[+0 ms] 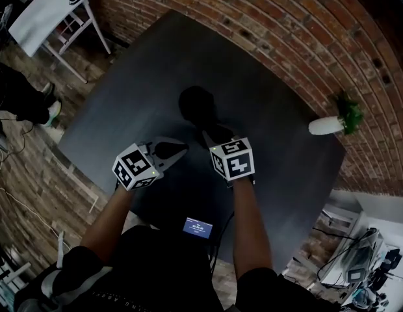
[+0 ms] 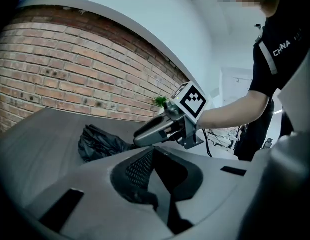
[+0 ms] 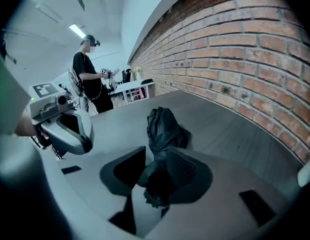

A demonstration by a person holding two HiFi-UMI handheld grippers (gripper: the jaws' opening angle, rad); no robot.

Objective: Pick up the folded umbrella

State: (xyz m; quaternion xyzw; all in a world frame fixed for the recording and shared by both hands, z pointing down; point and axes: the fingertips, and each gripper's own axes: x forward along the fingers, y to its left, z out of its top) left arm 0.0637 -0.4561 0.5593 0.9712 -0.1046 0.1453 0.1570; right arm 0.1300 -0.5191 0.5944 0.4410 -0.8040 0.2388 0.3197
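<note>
Now the folded umbrella [image 1: 198, 106] lies on the table [image 1: 273, 135] at twelve o'clock from the right gripper [image 1: 210, 135], its near end between those partly parted jaws. The left gripper [image 1: 177, 149] is closed up, empty.

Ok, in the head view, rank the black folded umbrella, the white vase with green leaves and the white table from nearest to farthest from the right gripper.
1. Black folded umbrella, directly in front of the right gripper.
2. White vase with green leaves, right, by the brick wall.
3. White table, far upper left.
</note>
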